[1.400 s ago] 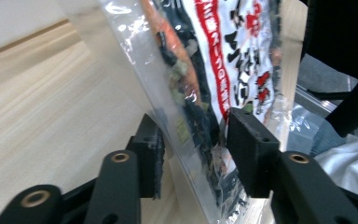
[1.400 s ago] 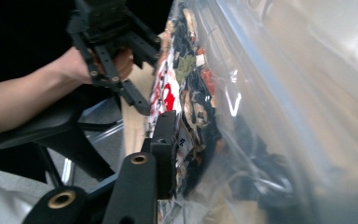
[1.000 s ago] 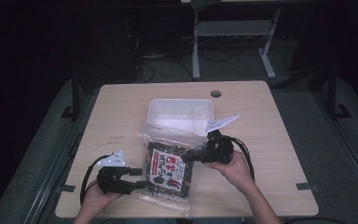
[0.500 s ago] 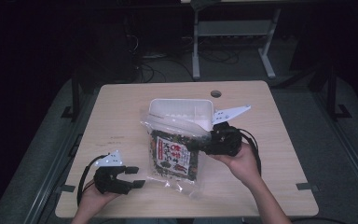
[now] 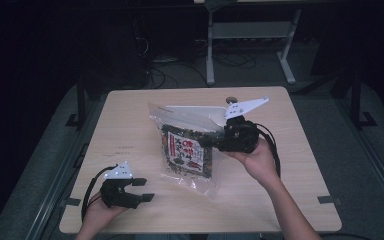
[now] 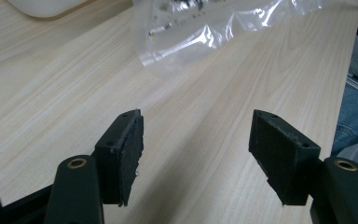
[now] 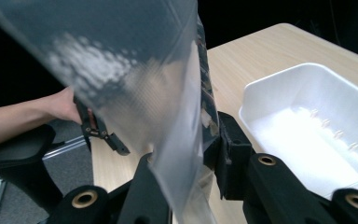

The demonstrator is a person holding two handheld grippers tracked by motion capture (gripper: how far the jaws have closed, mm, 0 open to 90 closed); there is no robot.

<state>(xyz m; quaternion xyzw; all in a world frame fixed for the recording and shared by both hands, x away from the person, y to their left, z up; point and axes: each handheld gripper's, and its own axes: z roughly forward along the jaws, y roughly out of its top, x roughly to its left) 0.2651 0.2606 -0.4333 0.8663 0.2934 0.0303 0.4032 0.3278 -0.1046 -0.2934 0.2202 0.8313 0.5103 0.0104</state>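
A clear plastic bag (image 5: 187, 150) with a dark, red-and-white printed label hangs tilted over the middle of the wooden table (image 5: 130, 125), its lower end near the tabletop. My right gripper (image 5: 210, 141) is shut on its right edge; in the right gripper view the film (image 7: 158, 93) runs between the two jaws. My left gripper (image 5: 147, 190) rests low at the front left, apart from the bag. Its jaws have just been opening and stand wide with nothing between them (image 6: 196, 140). A corner of the bag (image 6: 191, 32) lies ahead of them.
A white plastic tray (image 5: 215, 111) sits behind the bag at the table's far middle, and its empty inside (image 7: 307, 116) is at the right of the right gripper view. Dark floor, cables and a metal stand (image 5: 250, 45) lie beyond the far edge.
The right gripper has risen with the bag, tipping it up off the table. The left gripper, which was at the bag's lower left edge, now stands apart from it with wider jaws.
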